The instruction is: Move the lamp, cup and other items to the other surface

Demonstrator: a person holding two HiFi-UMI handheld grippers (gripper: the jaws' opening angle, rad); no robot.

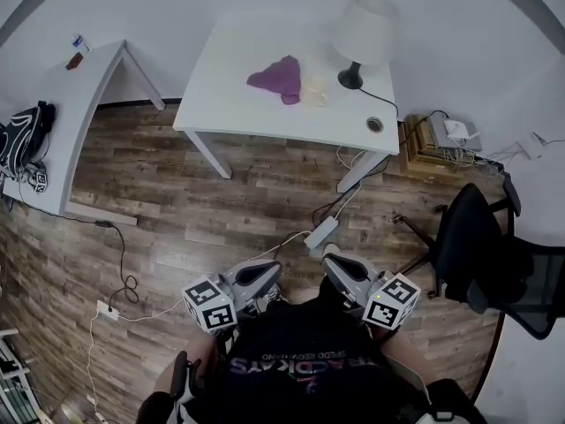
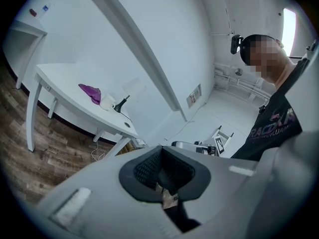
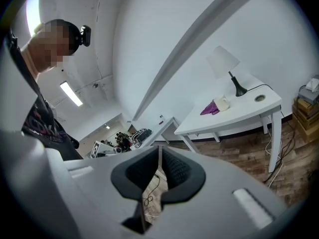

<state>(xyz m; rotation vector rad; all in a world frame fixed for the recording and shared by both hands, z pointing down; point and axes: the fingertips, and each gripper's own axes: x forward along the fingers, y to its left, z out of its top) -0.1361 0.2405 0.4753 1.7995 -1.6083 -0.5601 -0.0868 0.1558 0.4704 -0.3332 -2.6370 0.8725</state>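
Nothing is moved yet: lamp [image 1: 364,34], cup [image 1: 314,93] and purple cloth [image 1: 278,78] sit on the tabletop [image 1: 231,109] at twelve o'clock. My left claw [image 1: 267,272] and right claw [image 1: 332,261] are narrow, empty.

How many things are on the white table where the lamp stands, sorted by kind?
lamp: 1
cup: 1
purple cloth: 1
Total: 3, all on the white table
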